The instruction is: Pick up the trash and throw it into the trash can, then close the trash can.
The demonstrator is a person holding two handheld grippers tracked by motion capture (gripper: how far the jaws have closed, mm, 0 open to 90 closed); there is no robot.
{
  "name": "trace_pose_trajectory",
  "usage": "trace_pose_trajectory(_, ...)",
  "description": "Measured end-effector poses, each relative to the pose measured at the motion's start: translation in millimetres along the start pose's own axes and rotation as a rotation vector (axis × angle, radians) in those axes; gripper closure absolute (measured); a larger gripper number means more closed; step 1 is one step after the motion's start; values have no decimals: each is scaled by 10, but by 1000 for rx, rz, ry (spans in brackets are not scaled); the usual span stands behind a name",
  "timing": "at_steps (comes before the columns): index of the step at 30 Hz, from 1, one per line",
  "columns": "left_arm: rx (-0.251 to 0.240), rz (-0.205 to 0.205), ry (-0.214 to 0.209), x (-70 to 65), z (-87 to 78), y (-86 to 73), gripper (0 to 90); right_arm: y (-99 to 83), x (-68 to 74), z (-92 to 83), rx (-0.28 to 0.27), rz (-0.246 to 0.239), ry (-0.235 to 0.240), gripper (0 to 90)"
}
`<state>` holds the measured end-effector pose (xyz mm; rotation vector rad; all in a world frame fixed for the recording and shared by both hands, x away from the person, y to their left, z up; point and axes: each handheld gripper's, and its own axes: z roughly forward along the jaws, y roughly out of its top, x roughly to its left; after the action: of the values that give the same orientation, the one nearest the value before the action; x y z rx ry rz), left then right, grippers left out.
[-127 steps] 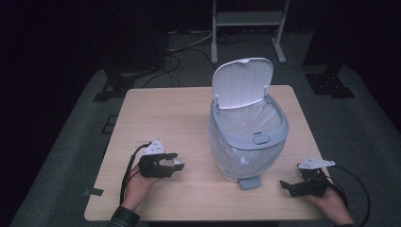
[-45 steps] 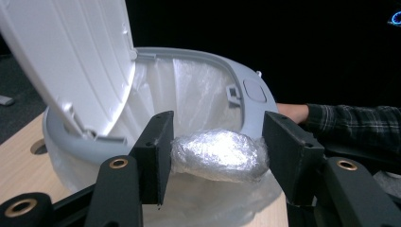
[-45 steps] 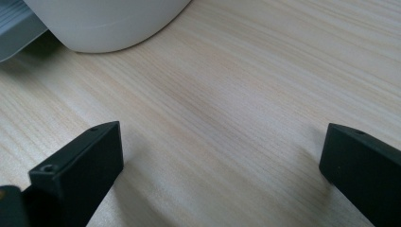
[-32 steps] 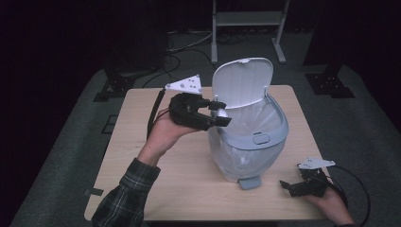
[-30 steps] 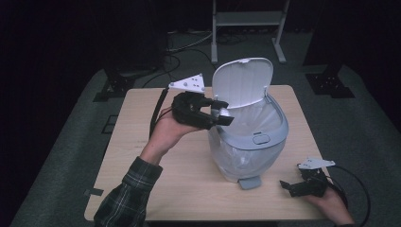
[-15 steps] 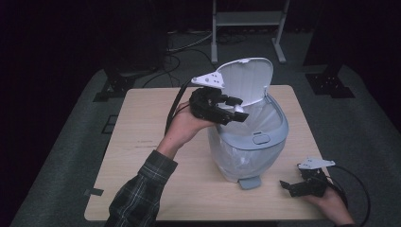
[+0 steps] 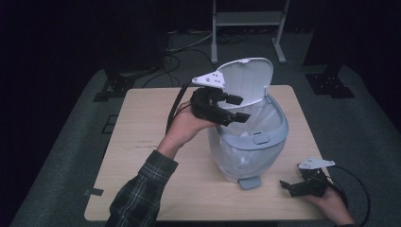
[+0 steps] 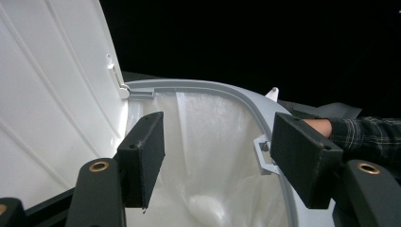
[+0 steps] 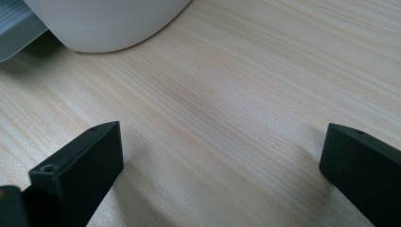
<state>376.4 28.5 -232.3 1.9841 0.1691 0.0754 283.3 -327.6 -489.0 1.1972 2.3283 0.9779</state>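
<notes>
A white pedal bin (image 7: 250, 156) with a grey rim (image 7: 279, 135) stands on the wooden table (image 7: 142, 137). Its lid (image 7: 248, 82) is up, and a thin white liner (image 8: 208, 109) hangs inside. My left gripper (image 7: 242, 109) hovers over the bin's left rim, just in front of the lid. In the left gripper view (image 8: 217, 142) its jaws have just been opening, with nothing between them and the liner below. My right gripper (image 7: 291, 182) rests on the table to the right of the bin's base, open (image 9: 222, 156) over bare wood.
The bin's grey foot pedal (image 7: 249, 182) sticks out toward the table's front edge. A metal stand (image 7: 248, 19) and cables lie on the dark floor behind the table. A small white lump (image 8: 203, 208) sits low in the liner.
The left hand rose from the table's left front to the bin, then shifted right over its opening, and its jaws spread wider. The right gripper stayed put.
</notes>
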Motion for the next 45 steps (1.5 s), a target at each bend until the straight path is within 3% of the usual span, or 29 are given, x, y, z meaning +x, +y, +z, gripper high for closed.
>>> trace_pose_trajectory(3,-3,4,4,-10,-29,0,354,0,0,0,0,0,0,0)
trace_pose_trajectory(7,-12,5,-3,-2,-99,-26,429,0,0,0,0,0,0,0)
trace_pose_trajectory(14,-18,-3,18,32,-254,-106,636,0,0,0,0,0,0,0)
trace_pose_trajectory(17,-20,4,43,38,-341,-126,700,0,0,0,0,0,0,0)
trace_pose_trajectory(20,-18,-2,65,51,-406,-141,705,0,0,0,0,0,0,0)
trace_pose_trajectory(23,-20,-2,122,49,-477,-172,721,0,0,0,0,0,0,0)
trace_pose_trajectory(25,-23,-16,145,65,-525,-197,766,0,0,0,0,0,0,0)
trace_pose_trajectory(31,-53,-75,156,207,-653,-266,893,0,0,0,0,0,0,0)
trace_pose_trajectory(40,-74,-103,192,401,-761,-265,900,0,0,0,0,0,0,0)
trace_pose_trajectory(45,-71,-98,220,508,-751,-213,900,0,0,0,0,0,0,0)
